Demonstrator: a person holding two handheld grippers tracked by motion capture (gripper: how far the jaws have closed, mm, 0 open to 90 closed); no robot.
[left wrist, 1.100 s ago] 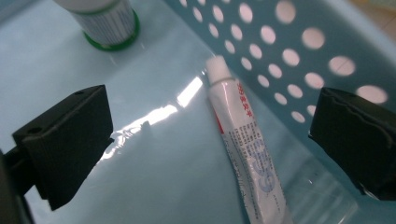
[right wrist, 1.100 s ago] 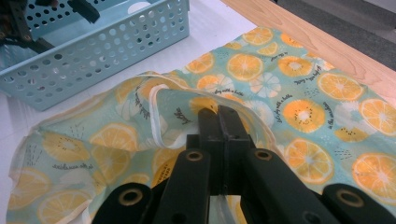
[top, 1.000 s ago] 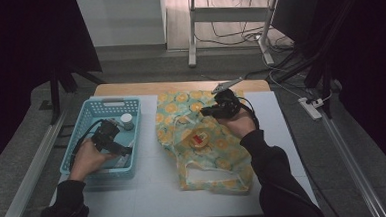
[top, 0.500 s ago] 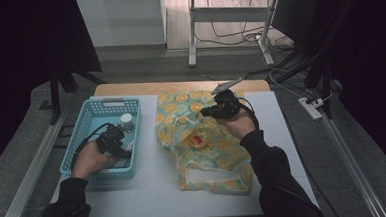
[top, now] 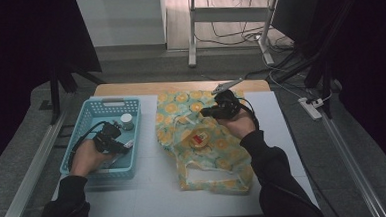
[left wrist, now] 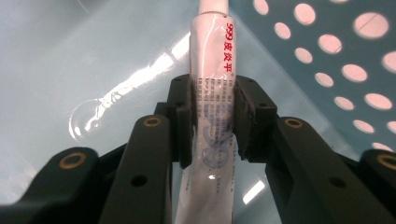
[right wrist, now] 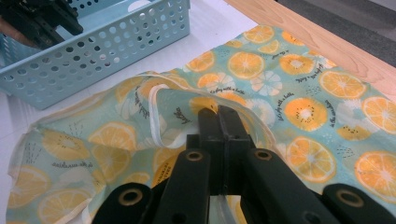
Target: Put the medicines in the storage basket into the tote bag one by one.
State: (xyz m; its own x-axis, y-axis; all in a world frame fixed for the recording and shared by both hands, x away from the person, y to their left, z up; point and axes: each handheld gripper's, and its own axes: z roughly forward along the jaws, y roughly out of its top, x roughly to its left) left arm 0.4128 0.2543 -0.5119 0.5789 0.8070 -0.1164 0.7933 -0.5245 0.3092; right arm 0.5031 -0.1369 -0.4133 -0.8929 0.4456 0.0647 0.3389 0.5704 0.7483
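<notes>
My left gripper (top: 114, 142) is down inside a light blue perforated basket (top: 94, 106). Its jaws have just been closing, and in the left gripper view the pads press on both sides of a white ointment tube (left wrist: 212, 56) with red print, which lies on the basket floor. My right gripper (top: 207, 111) is shut on the rim of a bag (top: 218, 154) printed with orange slices, holding that edge lifted. In the right gripper view the folded rim sits at the closed jaw tips (right wrist: 219, 116). A round item with a red label (top: 198, 139) shows at the bag's mouth.
A small bottle with a white cap (top: 126, 121) stands in the basket beyond my left gripper. The basket wall (left wrist: 327, 46) runs close on the tube's right. The bag lies on a white mat over a wooden table (top: 180, 86).
The left jaws have closed in on the tube inside the basket. The right gripper and the bag's lifted edge stay as they were.
</notes>
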